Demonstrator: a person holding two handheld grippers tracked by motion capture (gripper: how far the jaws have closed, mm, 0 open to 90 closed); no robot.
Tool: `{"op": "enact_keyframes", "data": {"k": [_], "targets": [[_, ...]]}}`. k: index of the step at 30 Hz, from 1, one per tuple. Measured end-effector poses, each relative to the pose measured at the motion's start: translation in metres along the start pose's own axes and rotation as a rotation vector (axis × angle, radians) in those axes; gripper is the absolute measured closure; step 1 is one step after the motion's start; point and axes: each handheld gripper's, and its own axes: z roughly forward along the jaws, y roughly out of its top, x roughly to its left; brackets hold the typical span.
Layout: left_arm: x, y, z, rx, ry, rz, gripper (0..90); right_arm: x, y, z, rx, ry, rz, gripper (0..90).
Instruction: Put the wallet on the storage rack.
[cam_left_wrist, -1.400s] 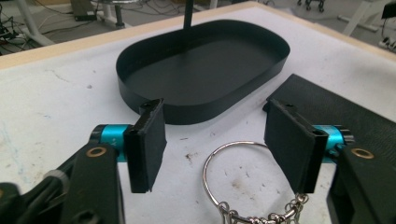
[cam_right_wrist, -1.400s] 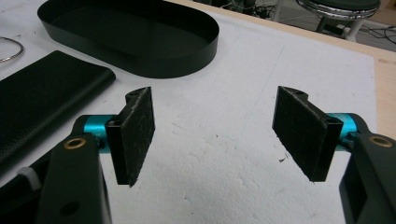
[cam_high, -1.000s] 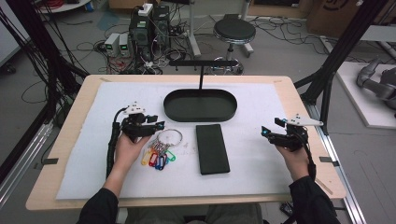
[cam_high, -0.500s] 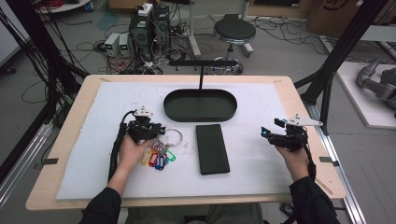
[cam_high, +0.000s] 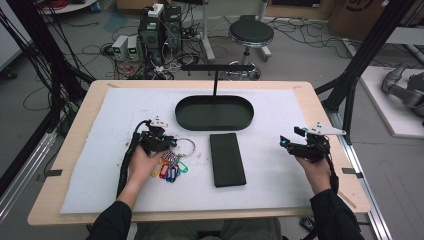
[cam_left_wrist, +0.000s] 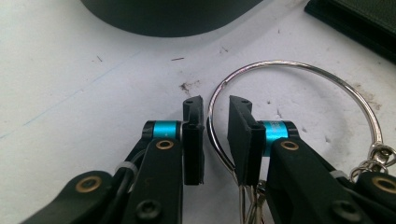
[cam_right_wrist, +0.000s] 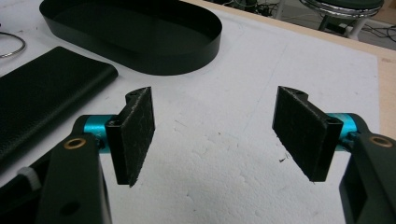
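left gripper jaws just closing round key ring, seemingly not pinched | right gripper released | case beside tray, tray bare

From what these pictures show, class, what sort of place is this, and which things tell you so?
Probably a robotics lab or recording workshop. Loose cables and electronics boxes lie on the floor, a black camera frame stands around the table, and a person works there with a hand-held claw over a key ring.
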Motion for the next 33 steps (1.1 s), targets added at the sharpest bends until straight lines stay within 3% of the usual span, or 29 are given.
{"op": "enact_keyframes", "data": {"k": [4,8,15,18,25,27,29,33], "targets": [[-0.003,-0.001,0.000,-0.005,0.019,0.019,80.4,0.001,0.000,0.000,0.000,0.001,0.001,30.1],[-0.002,-0.001,0.000,-0.005,0.019,0.010,82.8,0.000,0.000,0.000,-0.001,-0.001,-0.001,30.1],[0.000,-0.001,-0.003,-0.035,-0.016,-0.014,85.7,0.000,0.000,-0.001,-0.001,-0.003,0.003,30.1],[0.000,-0.001,-0.006,-0.062,-0.025,-0.024,86.0,0.000,0.000,-0.001,-0.002,-0.004,0.004,30.1],[0.001,0.001,-0.020,-0.190,-0.069,-0.062,86.1,-0.001,0.000,-0.001,-0.007,-0.007,0.005,30.1],[0.001,0.002,-0.023,-0.206,-0.072,-0.059,86.1,-0.001,0.000,-0.001,-0.008,-0.007,0.003,30.1],[-0.001,0.004,-0.029,-0.258,-0.083,-0.050,86.1,-0.001,0.000,-0.001,-0.009,-0.007,0.006,30.1],[-0.003,0.005,-0.034,-0.290,-0.080,-0.031,86.1,-0.001,0.000,-0.001,-0.009,-0.009,0.006,30.1]]}}
